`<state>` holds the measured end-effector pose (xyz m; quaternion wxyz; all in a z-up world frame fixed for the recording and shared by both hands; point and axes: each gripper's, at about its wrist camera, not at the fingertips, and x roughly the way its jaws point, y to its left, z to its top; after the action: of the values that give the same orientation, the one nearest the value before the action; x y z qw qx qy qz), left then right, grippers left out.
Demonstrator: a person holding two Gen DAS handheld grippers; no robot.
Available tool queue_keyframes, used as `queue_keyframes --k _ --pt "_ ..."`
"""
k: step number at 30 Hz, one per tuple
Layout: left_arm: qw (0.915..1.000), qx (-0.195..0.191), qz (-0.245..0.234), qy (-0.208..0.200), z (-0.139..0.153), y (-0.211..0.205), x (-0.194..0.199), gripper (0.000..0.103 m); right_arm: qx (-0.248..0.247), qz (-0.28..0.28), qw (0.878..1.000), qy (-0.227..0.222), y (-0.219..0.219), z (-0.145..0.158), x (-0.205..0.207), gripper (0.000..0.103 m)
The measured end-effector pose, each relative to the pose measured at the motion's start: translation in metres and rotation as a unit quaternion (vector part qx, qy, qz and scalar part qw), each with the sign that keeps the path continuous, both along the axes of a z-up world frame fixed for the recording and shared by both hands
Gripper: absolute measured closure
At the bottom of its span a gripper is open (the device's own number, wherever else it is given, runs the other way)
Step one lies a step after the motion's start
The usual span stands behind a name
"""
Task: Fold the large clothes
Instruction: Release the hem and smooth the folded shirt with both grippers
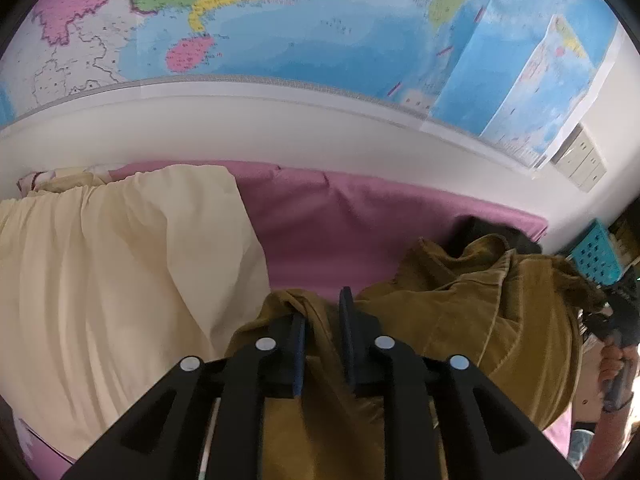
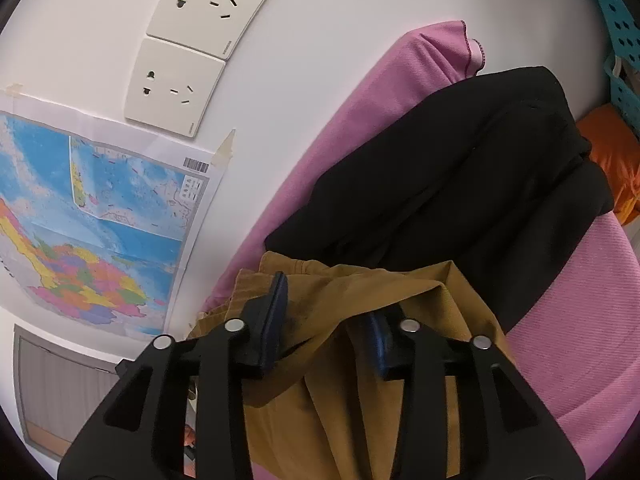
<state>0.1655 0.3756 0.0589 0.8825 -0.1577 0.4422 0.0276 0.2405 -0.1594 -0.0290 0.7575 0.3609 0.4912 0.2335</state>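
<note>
The left gripper pinches a fold of the mustard garment, which lies bunched on the pink sheet, between the cream cloth and a black garment. The right gripper has mustard cloth between its fingers, but I cannot tell if they press it.

The mustard garment is soft, ribbed, matt cloth; the pink cover is coarse twill weave. The map is creased, slightly glossy paper, and both grippers' arms are matt black plastic.
</note>
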Motion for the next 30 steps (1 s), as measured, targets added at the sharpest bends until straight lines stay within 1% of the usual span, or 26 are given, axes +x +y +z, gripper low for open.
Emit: queue_keyframes --k 3,5,6,7,8,9,10,11,13,15,16,18,20,22,23,24,25,26,27,29,30 --pt "0.9994 -0.022 0.009 -0.026 0.009 0.004 -0.01 0.081 0.009 0.003 1.0 -0.008 0.001 0.001 -0.001 0.052" --pt "0.9984 -0.025 0.01 -0.049 0.017 0.003 -0.016 0.078 0.003 0.005 1.0 -0.013 0.004 0.004 -0.001 0.045" --pt "0.9976 -0.039 0.008 -0.057 0.021 0.004 -0.019 0.072 0.006 0.007 1.0 -0.017 0.005 0.006 -0.002 0.043" --pt "0.9966 -0.049 0.008 -0.065 0.023 0.004 -0.022 0.067 0.008 0.007 1.0 -0.02 0.007 0.007 -0.002 0.033" --pt "0.9962 -0.048 0.011 -0.073 0.026 0.003 -0.024 0.065 0.007 0.006 1.0 -0.027 0.007 0.01 -0.003 0.03" --pt "0.9958 -0.038 0.013 -0.082 0.029 0.0 -0.026 0.059 0.007 0.006 0.999 -0.031 0.008 0.012 -0.003 0.03" --pt "0.9953 -0.017 0.014 -0.094 0.033 -0.005 -0.03 0.05 0.009 0.01 0.999 -0.037 0.009 0.014 -0.004 0.027" --pt "0.9947 -0.005 0.015 -0.102 0.036 -0.008 -0.033 0.048 0.009 0.013 0.999 -0.04 0.01 0.016 -0.004 0.026" --pt "0.9937 0.009 0.002 -0.112 0.038 -0.018 -0.037 0.046 0.013 0.018 0.999 -0.043 0.012 0.018 -0.006 0.023" --pt "0.9928 0.026 -0.037 -0.111 0.036 -0.038 -0.038 0.045 0.009 0.027 0.998 -0.054 0.015 0.023 -0.008 0.023" --pt "0.9921 0.039 -0.044 -0.111 0.035 -0.044 -0.039 0.045 0.007 0.03 0.998 -0.058 0.016 0.026 -0.01 0.023" --pt "0.9878 0.078 -0.091 -0.099 0.026 -0.073 -0.037 0.044 0.006 0.041 0.997 -0.067 0.019 0.031 -0.014 0.022" --pt "0.9846 0.092 -0.119 -0.089 0.016 -0.089 -0.035 0.044 0.004 0.059 0.994 -0.089 0.025 0.04 -0.023 0.019" --pt "0.9816 0.108 -0.138 -0.076 0.002 -0.104 -0.032 0.044 -0.045 0.091 0.987 -0.125 0.041 0.05 -0.038 0.019" --pt "0.9811 0.109 -0.146 -0.066 -0.005 -0.11 -0.027 0.043 -0.089 0.11 0.979 -0.147 0.053 0.053 -0.048 0.019" --pt "0.9815 0.111 -0.146 -0.056 -0.012 -0.113 -0.024 0.043 -0.153 0.128 0.965 -0.172 0.07 0.054 -0.061 0.019" --pt "0.9819 0.12 -0.139 -0.045 -0.02 -0.117 -0.018 0.043 -0.194 0.137 0.954 -0.183 0.08 0.051 -0.067 0.019" --pt "0.9815 0.129 -0.137 -0.038 -0.024 -0.12 -0.015 0.042 -0.239 0.148 0.94 -0.192 0.092 0.046 -0.073 0.02" --pt "0.9808 0.138 -0.134 -0.026 -0.032 -0.123 -0.009 0.042 -0.273 0.157 0.928 -0.197 0.101 0.039 -0.076 0.023" --pt "0.9807 0.146 -0.129 -0.019 -0.041 -0.122 -0.003 0.042 -0.333 0.177 0.907 -0.189 0.118 0.019 -0.074 0.04" --pt "0.9802 0.153 -0.125 -0.015 -0.045 -0.122 0.0 0.042 -0.347 0.179 0.903 -0.181 0.121 0.011 -0.07 0.046"
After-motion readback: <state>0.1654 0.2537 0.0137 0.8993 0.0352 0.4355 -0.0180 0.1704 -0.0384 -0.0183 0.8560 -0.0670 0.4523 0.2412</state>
